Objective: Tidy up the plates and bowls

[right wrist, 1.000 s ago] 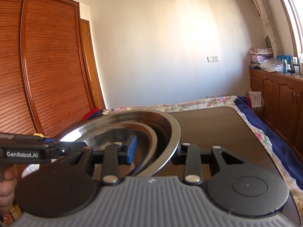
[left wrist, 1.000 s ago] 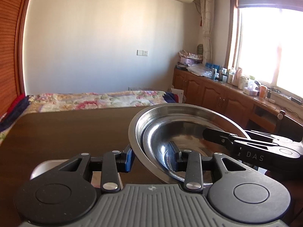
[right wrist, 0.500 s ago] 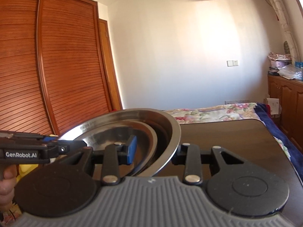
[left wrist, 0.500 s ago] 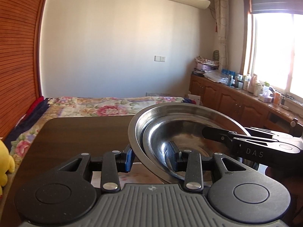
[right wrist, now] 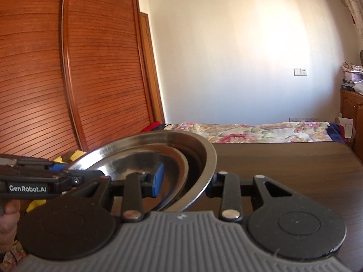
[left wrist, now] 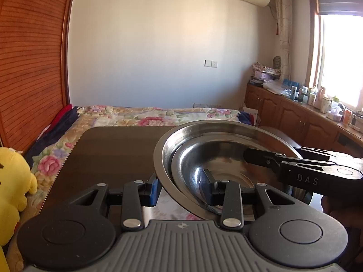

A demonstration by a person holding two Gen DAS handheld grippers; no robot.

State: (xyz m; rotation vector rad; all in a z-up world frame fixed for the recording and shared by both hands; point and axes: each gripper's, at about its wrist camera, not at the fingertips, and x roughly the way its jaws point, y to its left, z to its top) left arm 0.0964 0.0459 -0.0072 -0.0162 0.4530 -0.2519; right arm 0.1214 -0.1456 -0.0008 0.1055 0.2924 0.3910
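Inside the large steel bowl (left wrist: 229, 133), a smaller steel bowl (left wrist: 217, 158), above the dark table (left wrist: 109, 154)

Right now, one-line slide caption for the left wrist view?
Both grippers, left and right, clamp opposite rims of nested steel bowls above a dark table.

The yellow plush toy (left wrist: 12, 192) gets chopped off by the left edge. Bottles on the window counter (left wrist: 317, 99) are too small to make out. The near part of the surface (right wrist: 283, 163) sits hidden behind the steel bowls (right wrist: 172, 158).
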